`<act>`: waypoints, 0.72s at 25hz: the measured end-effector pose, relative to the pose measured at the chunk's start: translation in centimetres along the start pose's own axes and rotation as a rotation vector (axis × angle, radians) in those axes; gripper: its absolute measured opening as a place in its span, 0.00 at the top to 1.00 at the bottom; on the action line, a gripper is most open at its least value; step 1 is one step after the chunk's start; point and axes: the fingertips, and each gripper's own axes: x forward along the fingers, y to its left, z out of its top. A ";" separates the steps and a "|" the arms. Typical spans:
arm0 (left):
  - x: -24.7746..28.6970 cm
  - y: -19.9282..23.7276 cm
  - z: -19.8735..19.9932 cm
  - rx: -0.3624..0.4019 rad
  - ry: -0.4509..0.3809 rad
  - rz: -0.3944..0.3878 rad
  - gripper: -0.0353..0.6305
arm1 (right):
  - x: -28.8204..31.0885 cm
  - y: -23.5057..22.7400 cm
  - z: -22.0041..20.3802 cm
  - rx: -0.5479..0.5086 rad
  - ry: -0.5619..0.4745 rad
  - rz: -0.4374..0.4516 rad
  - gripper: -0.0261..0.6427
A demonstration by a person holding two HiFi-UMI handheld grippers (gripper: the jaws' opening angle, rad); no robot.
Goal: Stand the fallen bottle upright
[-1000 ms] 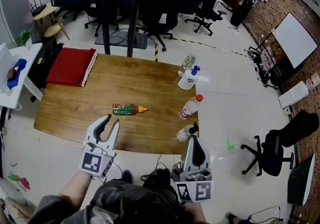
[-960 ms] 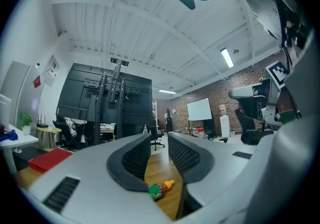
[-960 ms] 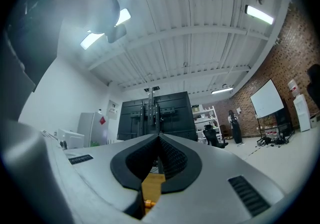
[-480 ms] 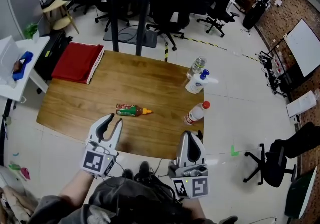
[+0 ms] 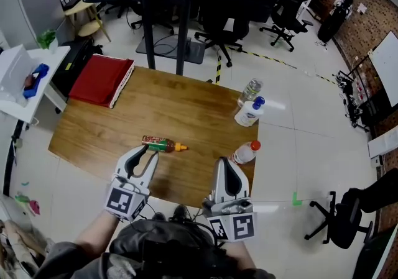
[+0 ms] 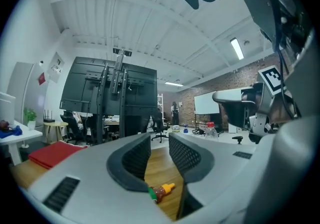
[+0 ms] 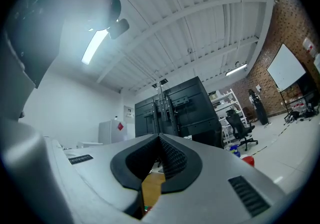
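Observation:
The fallen bottle (image 5: 161,144) is small, with a red-and-green label and an orange cap. It lies on its side near the middle of the wooden table (image 5: 155,107), cap pointing right. My left gripper (image 5: 144,153) hovers just in front of it with its jaws a little apart and nothing between them. In the left gripper view the bottle (image 6: 159,192) shows low in the gap of the left gripper (image 6: 160,140). My right gripper (image 5: 224,166) is over the table's front edge, right of the bottle, with its tips together. The right gripper (image 7: 160,139) holds nothing.
A red-capped bottle (image 5: 245,153) leans at the table's right edge. A white pump bottle (image 5: 249,112) and a clear bottle (image 5: 250,90) stand at the far right corner. A red cloth (image 5: 101,81) covers the far left corner. Office chairs and a black stand are beyond the table.
Both grippers have moved forward over the table's front edge. The left gripper's tips are now close to the fallen bottle. The bottle has not moved.

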 end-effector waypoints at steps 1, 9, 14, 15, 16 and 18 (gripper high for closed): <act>0.3 -0.1 -0.1 0.005 0.003 -0.006 0.75 | 0.3 -0.1 -0.2 0.005 0.001 0.002 0.94; 2.8 -0.5 -1.6 -0.018 0.050 -0.012 0.75 | 1.7 -1.6 -1.3 0.039 0.030 0.024 0.94; 4.5 -0.2 -3.8 -0.010 0.115 -0.078 0.67 | 3.5 -1.5 -2.5 0.051 0.049 0.017 0.94; 4.9 -0.3 -4.2 0.007 0.127 -0.101 0.65 | 3.9 -1.4 -2.7 0.051 0.050 0.012 0.94; 5.3 -0.4 -4.7 0.027 0.138 -0.125 0.64 | 4.3 -1.4 -2.9 0.052 0.049 0.003 0.94; 6.1 -0.6 -5.8 0.066 0.159 -0.178 0.63 | 5.1 -1.3 -3.1 0.047 0.044 -0.022 0.94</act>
